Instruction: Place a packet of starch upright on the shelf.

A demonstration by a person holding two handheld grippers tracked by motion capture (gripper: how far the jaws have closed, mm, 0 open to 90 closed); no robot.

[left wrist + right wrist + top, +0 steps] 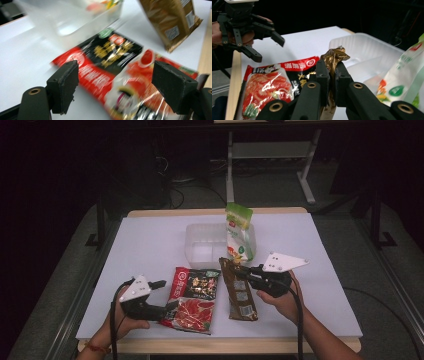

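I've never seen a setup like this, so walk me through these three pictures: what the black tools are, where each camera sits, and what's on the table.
A person holds a two-jaw tool in each hand. The high view looks down on the white table. The other two cameras ride on the tools, looking along their jaws. The right tool is shut on the crumpled top of a brown packet. The left tool is open above a red and black packet. Behind stand a clear plastic tub and a green and white pouch leaning in it.

the red packet (117,82) is blurred and cut off at the bottom edge in the left gripper view.
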